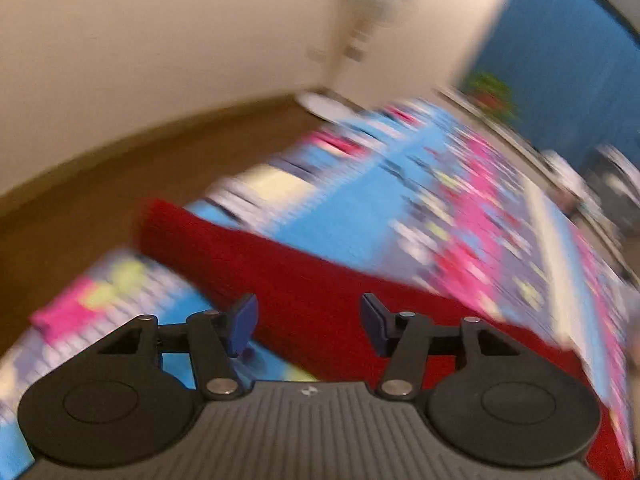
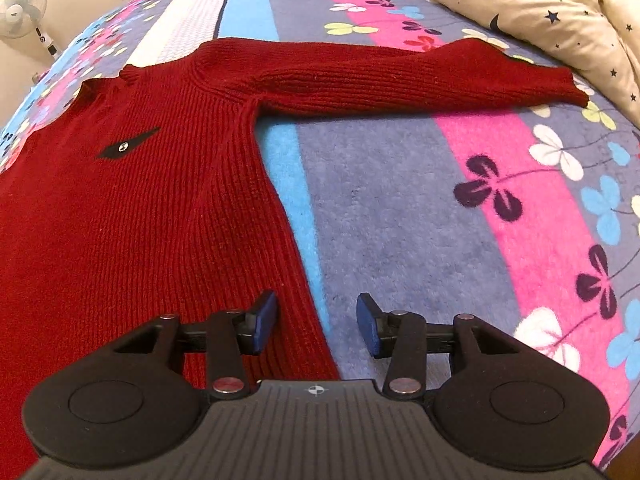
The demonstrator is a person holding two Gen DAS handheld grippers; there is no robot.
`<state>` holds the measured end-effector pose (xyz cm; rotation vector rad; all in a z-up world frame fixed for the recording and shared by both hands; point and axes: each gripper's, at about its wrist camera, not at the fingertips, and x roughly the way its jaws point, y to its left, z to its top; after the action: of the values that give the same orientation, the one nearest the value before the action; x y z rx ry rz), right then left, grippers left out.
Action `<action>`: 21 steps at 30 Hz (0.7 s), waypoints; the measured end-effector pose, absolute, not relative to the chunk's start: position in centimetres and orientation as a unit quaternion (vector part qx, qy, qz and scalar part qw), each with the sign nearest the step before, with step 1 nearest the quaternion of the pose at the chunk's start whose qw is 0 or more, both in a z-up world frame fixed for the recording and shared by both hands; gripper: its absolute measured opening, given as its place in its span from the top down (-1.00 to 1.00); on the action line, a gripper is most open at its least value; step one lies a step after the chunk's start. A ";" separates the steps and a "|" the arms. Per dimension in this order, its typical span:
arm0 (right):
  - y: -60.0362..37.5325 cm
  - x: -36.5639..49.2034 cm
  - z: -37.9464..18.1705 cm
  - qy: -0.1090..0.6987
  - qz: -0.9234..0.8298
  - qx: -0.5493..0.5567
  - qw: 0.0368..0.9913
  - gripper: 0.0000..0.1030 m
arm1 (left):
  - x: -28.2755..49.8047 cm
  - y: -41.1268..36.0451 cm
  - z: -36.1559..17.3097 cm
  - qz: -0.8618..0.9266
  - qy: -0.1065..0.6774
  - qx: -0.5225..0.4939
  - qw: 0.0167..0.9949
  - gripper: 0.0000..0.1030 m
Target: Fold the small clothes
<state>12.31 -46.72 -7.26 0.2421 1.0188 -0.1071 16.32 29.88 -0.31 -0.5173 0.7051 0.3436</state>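
Note:
A dark red knitted sweater [image 2: 132,200] lies flat on the flowered bedspread [image 2: 400,208], one sleeve [image 2: 400,76] stretched out to the right. A small black patch [image 2: 126,145] sits on its chest. My right gripper [image 2: 316,322] is open and empty, just above the sweater's side hem edge. In the blurred left wrist view, the sweater [image 1: 320,280] runs as a red band across the bed, and my left gripper [image 1: 308,322] is open and empty over it.
A cream star-print duvet [image 2: 540,12] lies bunched at the far right beside the sleeve cuff. A white standing fan [image 2: 24,8] stands past the bed's far left. The left wrist view shows brown floor [image 1: 100,184], a cream wall and a blue panel [image 1: 560,60].

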 end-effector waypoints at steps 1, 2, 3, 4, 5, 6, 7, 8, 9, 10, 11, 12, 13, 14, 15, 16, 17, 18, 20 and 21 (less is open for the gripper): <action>-46.8 12.2 -7.3 0.488 -0.048 0.119 0.863 0.11 | 16.0 28.3 -0.4 0.131 0.356 -0.252 0.890 -0.21; -46.9 12.1 -7.3 0.491 -0.046 0.122 0.861 0.11 | 15.6 26.6 -0.7 0.094 0.378 -0.259 0.884 -0.22; -46.9 11.9 -7.3 0.494 -0.043 0.125 0.860 0.11 | 14.9 25.1 -1.2 0.062 0.396 -0.263 0.877 -0.22; -47.0 11.8 -7.3 0.496 -0.039 0.126 0.858 0.11 | 14.2 23.4 -2.0 0.028 0.420 -0.264 0.868 -0.22; -47.0 11.6 -7.2 0.497 -0.034 0.127 0.858 0.11 | 13.5 21.6 -2.8 -0.002 0.445 -0.256 0.858 -0.22; -47.0 11.3 -7.2 0.497 -0.028 0.128 0.858 0.11 | 12.8 19.9 -3.6 -0.027 0.467 -0.241 0.850 -0.22; -47.1 11.1 -7.1 0.498 -0.021 0.128 0.857 0.11 | 12.0 18.5 -4.5 -0.046 0.485 -0.221 0.845 -0.22; -47.2 10.8 -7.1 0.501 -0.014 0.130 0.855 0.11 | 11.3 17.1 -5.2 -0.057 0.499 -0.200 0.841 -0.22; -47.3 10.4 -7.2 0.505 -0.009 0.132 0.853 0.11 | 10.6 15.9 -6.0 -0.064 0.511 -0.179 0.838 -0.22; -47.5 10.1 -7.2 0.508 -0.005 0.133 0.851 0.11 | 10.0 15.1 -6.7 -0.066 0.519 -0.166 0.836 -0.22; -47.7 9.8 -7.2 0.511 -0.002 0.133 0.849 0.11 | 9.7 14.8 -7.4 -0.066 0.526 -0.161 0.832 -0.22; -47.9 9.4 -7.2 0.513 0.002 0.133 0.848 0.11 | 9.5 14.6 -8.0 -0.067 0.535 -0.163 0.826 -0.21; -48.0 9.1 -7.2 0.514 0.005 0.134 0.847 0.11 | 9.3 14.5 -8.5 -0.070 0.543 -0.169 0.819 -0.20; -48.1 8.7 -7.2 0.517 0.009 0.134 0.846 0.11 | 8.9 14.5 -8.9 -0.071 0.548 -0.174 0.815 -0.20; -48.0 8.4 -7.3 0.521 0.015 0.130 0.844 0.13 | 8.6 14.5 -8.9 -0.070 0.548 -0.178 0.815 -0.20; -47.9 7.9 -7.3 0.524 0.021 0.121 0.843 0.13 | 8.0 14.4 -8.9 -0.071 0.547 -0.181 0.815 -0.20; -47.7 7.5 -7.3 0.525 0.026 0.110 0.844 0.13 | 7.3 14.3 -8.8 -0.075 0.547 -0.185 0.813 -0.20; -47.6 7.1 -7.2 0.524 0.031 0.101 0.845 0.13 | 6.6 14.3 -8.6 -0.079 0.549 -0.189 0.811 -0.20; -47.3 6.1 -7.1 0.527 0.043 0.089 0.844 0.13 | 5.0 13.5 -8.6 -0.083 0.559 -0.186 0.804 -0.20; -47.3 5.8 -7.2 0.530 0.047 0.085 0.842 0.13 | 3.8 12.9 -8.4 -0.084 0.568 -0.175 0.800 -0.19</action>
<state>5.80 -47.34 -7.22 0.1794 1.1193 0.0988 3.77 12.91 -8.36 -0.3751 1.2176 -0.1795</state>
